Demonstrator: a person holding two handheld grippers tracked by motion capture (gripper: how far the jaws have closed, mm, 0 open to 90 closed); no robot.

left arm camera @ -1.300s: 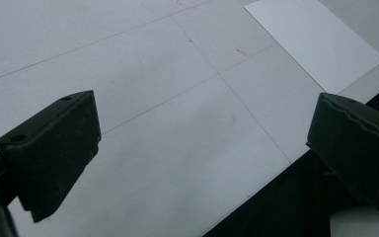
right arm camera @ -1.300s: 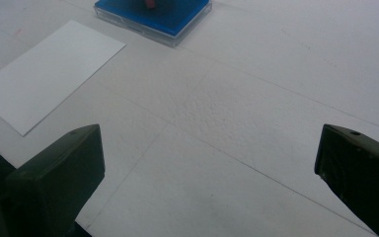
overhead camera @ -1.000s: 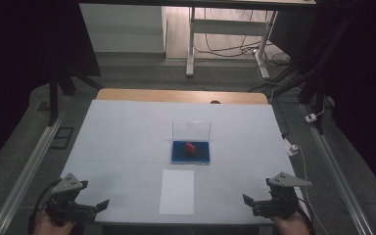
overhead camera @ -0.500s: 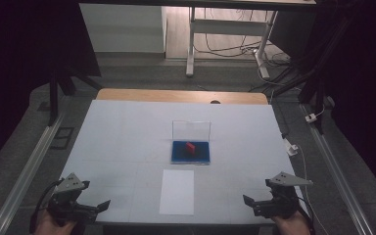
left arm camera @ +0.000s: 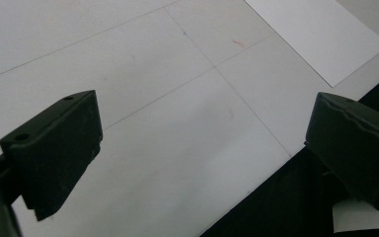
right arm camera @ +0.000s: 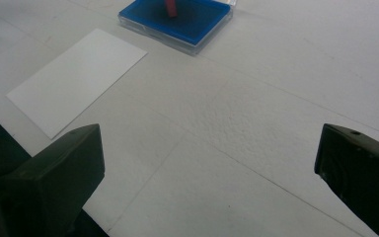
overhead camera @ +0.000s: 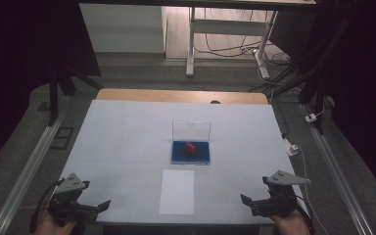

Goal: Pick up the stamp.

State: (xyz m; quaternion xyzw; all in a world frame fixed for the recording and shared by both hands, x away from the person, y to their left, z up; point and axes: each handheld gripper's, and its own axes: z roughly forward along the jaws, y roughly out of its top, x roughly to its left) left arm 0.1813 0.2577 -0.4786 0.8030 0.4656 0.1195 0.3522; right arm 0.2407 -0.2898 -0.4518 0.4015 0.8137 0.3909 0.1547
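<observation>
Red block (overhead camera: 191, 146) in the open blue case (overhead camera: 191, 152), mid-table beyond the white card (overhead camera: 177, 192).
It looks small, rigid and light; grip its flat sides. Your left gripper (overhead camera: 103, 205) and right gripper (overhead camera: 246, 200) both gape wide, empty, at the near edge.

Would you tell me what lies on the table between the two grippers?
In the high view, a white sheet of paper lies on the table between the left gripper and the right gripper; otherwise that stretch is bare.
</observation>
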